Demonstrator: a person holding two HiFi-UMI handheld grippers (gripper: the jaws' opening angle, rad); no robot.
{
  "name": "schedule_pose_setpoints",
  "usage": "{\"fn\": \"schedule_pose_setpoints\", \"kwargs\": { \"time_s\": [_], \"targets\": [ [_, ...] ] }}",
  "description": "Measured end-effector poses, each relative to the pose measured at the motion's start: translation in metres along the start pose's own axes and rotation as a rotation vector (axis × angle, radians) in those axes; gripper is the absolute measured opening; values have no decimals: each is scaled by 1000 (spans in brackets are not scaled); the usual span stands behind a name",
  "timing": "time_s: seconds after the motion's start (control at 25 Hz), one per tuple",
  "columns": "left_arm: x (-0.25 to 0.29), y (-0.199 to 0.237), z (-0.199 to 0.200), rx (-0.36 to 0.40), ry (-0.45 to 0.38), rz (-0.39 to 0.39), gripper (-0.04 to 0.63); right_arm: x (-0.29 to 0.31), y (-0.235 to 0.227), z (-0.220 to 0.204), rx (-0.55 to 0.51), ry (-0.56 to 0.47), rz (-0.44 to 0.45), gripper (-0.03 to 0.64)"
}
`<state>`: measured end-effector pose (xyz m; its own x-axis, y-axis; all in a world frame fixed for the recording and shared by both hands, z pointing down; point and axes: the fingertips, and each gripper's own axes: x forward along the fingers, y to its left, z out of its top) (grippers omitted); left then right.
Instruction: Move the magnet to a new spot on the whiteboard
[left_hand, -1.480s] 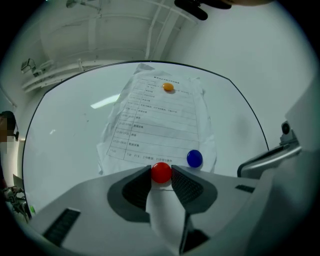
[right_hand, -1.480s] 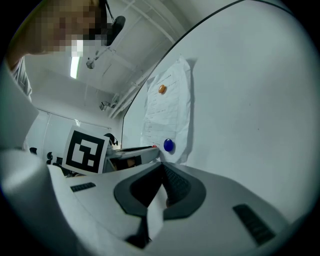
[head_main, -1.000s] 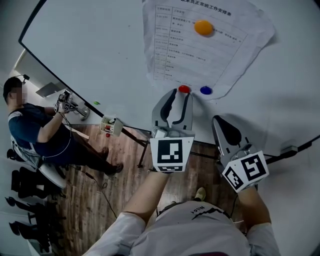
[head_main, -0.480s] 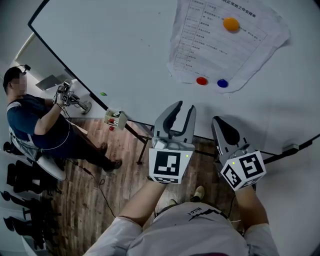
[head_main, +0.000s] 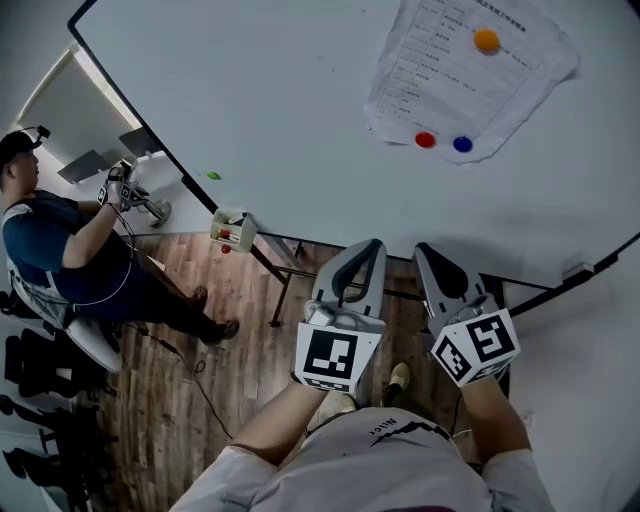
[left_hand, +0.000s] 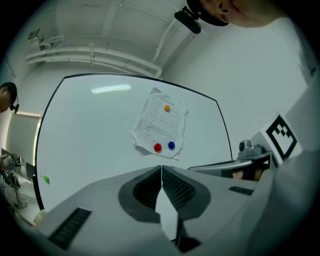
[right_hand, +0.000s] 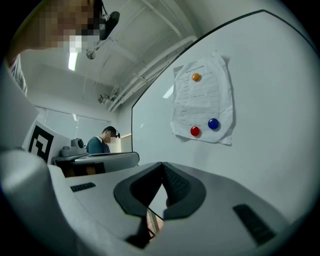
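In the head view, your left gripper (head_main: 368, 250) and right gripper (head_main: 430, 255) hang below the whiteboard (head_main: 300, 100), clear of its bottom edge. The paper sheet (head_main: 470, 75) near the board's top right is cut off by the frame, and its print is too small to read. The red magnet (head_main: 425, 140) sits at the sheet's lower edge, just beside the blue magnet (head_main: 462, 144); the orange magnet (head_main: 487, 41) is near its top.

In the left gripper view, your left gripper (left_hand: 161, 167) is closing, tips meeting with nothing between them. The sheet's writing is a blur.

In the right gripper view, your right gripper (right_hand: 162, 164) is closed and empty, and the red magnet (right_hand: 195, 131) is well ahead of it.
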<state>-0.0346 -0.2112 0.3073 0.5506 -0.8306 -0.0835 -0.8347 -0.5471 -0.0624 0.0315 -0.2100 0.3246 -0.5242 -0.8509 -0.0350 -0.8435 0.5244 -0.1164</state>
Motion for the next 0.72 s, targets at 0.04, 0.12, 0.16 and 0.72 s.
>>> {"fn": "schedule_pose_setpoints", "kwargs": {
  "time_s": [0.04, 0.12, 0.16, 0.72],
  "targets": [
    [-8, 0, -2, -14, 3, -8, 14, -2, 7, -2, 0, 3, -5, 12],
    [-24, 1, -2, -48, -2, -24, 12, -6, 21, -7, 2, 7, -15, 12],
    [-32, 3, -5, -65, 3, -33, 12, -7, 28, -10, 4, 8, -19, 12],
    [-90, -2, -13, -165, 31, -130, 12, -30, 86, -21, -5, 20, -52, 12]
  ]
}}
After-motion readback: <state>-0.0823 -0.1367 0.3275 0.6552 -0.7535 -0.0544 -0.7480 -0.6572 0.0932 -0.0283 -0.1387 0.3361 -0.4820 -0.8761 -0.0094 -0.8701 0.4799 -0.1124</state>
